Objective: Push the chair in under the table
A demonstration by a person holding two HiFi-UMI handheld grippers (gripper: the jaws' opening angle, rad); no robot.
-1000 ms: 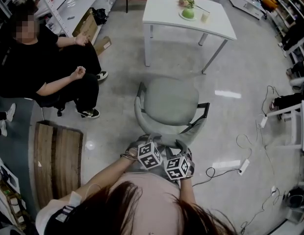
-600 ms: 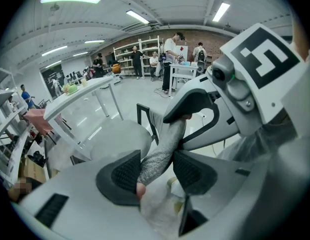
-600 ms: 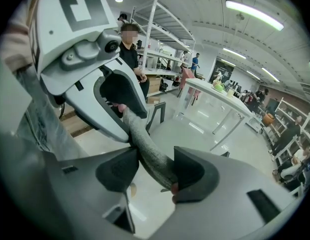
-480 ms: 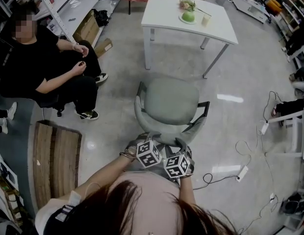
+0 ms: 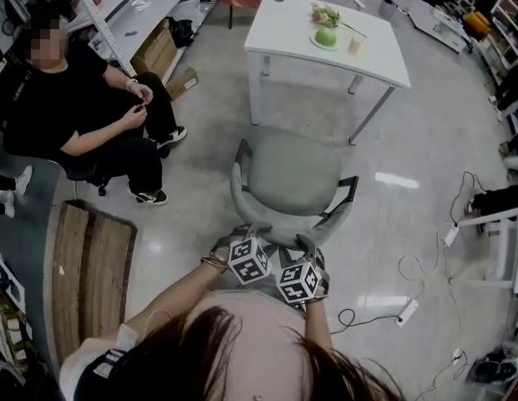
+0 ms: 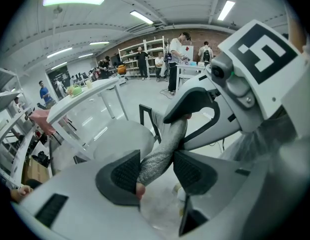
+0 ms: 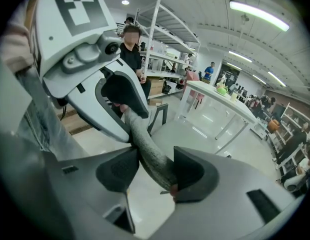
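Note:
A grey-green chair (image 5: 291,174) with black armrests faces a white table (image 5: 326,32), its seat front close to the table's near legs. In the head view both grippers sit side by side on the top of the chair's backrest, my left gripper (image 5: 242,239) beside my right gripper (image 5: 309,247). The left gripper (image 6: 157,171) has the grey fabric backrest rim (image 6: 162,151) clamped between its pads. The right gripper (image 7: 156,173) holds the same backrest rim (image 7: 150,156) the same way. Each gripper view also shows the other gripper alongside.
A person in black (image 5: 75,115) sits at the left, feet near the chair's path. A wooden pallet (image 5: 92,274) lies at the lower left, cardboard boxes (image 5: 154,53) by the shelving. Cables and a power strip (image 5: 407,312) trail on the right. A green fruit (image 5: 326,36) and cup (image 5: 356,44) stand on the table.
The chair and both grippers have moved forward together, and the gap to the table has narrowed. The seated person has brought both hands together.

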